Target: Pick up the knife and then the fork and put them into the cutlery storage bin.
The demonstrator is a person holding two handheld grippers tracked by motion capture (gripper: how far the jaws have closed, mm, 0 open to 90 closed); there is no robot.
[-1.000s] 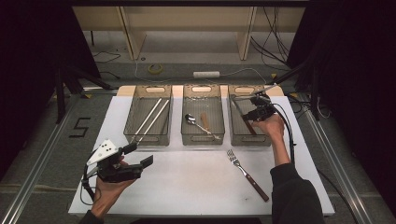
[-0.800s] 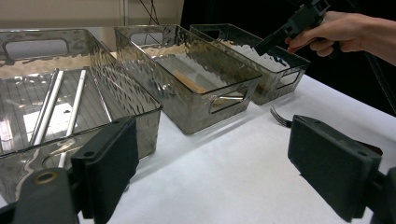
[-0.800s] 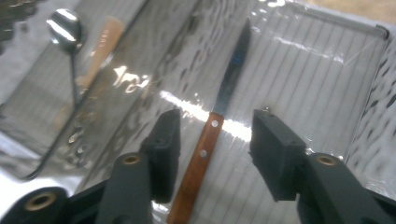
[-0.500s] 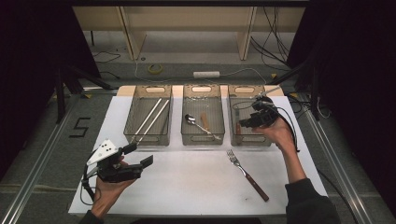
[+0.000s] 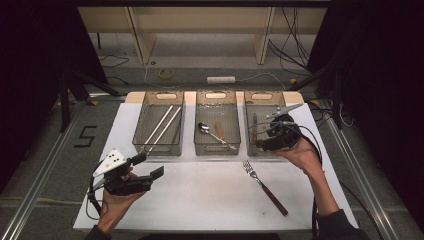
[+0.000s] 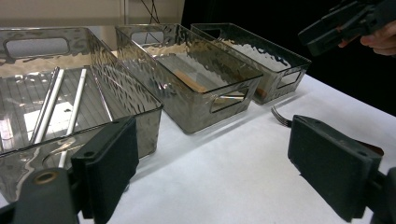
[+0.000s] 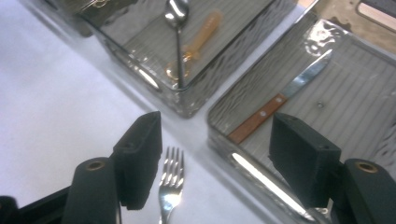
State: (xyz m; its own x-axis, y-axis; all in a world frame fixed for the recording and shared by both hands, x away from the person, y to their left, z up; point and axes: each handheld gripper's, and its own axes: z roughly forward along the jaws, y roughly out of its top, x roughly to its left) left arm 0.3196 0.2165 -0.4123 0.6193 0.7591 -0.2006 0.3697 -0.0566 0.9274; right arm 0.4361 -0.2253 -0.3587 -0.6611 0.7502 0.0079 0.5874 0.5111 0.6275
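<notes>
A knife (image 7: 275, 102) with a wooden handle lies in the right clear bin (image 5: 262, 96). My right gripper (image 5: 261, 142) hovers over that bin's front edge. Its jaws have just been opening and stand apart with nothing between them (image 7: 215, 154). A fork (image 5: 262, 186) with a dark handle lies on the white mat in front of the bin, its tines (image 7: 172, 182) just below the right jaws. My left gripper (image 5: 149, 165) rests low at the mat's front left, open and empty (image 6: 212, 172).
The left bin (image 5: 159, 95) holds two long metal rods (image 5: 162, 126). In the middle bin (image 5: 216, 95) lie a metal spoon (image 5: 212, 132) and a wooden one (image 5: 218, 129). The white mat (image 5: 200, 200) covers the table; dark cables and shelf legs stand beyond it.
My right gripper has drawn back from inside the right bin toward its front edge and risen, its jaws now wider apart. The knife stays in the bin. The left hand has not moved.
</notes>
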